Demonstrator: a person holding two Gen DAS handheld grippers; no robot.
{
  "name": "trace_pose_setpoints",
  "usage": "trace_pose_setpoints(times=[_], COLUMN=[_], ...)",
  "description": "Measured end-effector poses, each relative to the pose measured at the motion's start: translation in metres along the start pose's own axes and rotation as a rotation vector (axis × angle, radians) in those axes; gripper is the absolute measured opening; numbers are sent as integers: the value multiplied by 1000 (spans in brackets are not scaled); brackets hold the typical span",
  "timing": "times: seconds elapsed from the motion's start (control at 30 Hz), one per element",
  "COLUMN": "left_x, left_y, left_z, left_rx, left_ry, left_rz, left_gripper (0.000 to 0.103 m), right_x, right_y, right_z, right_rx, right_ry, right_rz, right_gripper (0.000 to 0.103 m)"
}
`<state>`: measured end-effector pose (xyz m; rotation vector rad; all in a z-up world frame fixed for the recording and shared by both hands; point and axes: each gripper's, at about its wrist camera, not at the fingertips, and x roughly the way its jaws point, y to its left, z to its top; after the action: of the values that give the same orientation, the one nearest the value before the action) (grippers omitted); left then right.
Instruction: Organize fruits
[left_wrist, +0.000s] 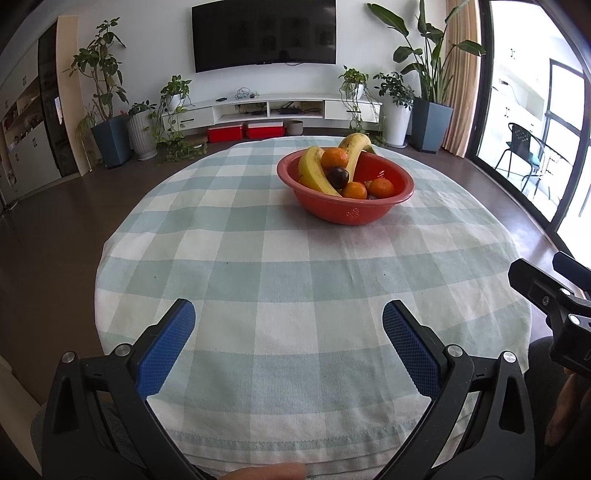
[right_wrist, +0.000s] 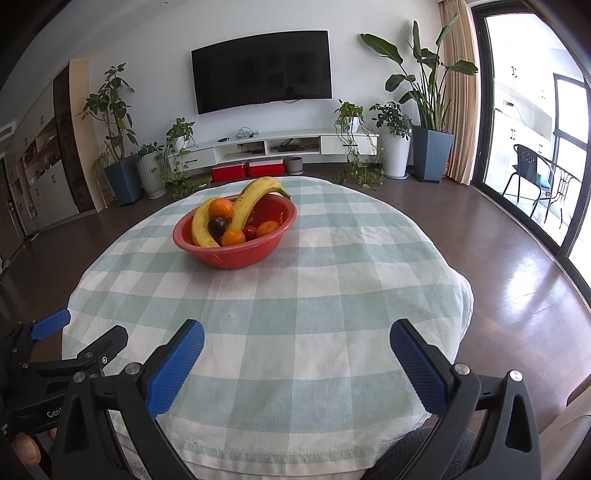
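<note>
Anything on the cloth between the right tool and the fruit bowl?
No. Only bare checked tablecloth lies between the open right tool and the red bowl, seen in the right wrist view.

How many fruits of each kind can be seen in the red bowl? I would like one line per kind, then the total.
Bananas: 2
Oranges: 3
Dark plum: 1
Small red fruit, partly hidden: 1
Total visible: 7, all in the bowl; more may lie hidden underneath.
</note>
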<state>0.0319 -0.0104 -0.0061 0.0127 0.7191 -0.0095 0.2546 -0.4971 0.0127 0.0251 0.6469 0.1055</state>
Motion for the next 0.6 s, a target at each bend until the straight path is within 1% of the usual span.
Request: trace_pose_setpoints(times=[0.6], left_x=[1], left_y=[1], left_z=[-2], left_rx=[0], left_ry=[4], left_rz=[-2], left_gripper=[103], right_x=[2], right_y=[2], right_z=[-4], right_rx=[-12], right_ry=[2], right_rz=[1], right_gripper=[103])
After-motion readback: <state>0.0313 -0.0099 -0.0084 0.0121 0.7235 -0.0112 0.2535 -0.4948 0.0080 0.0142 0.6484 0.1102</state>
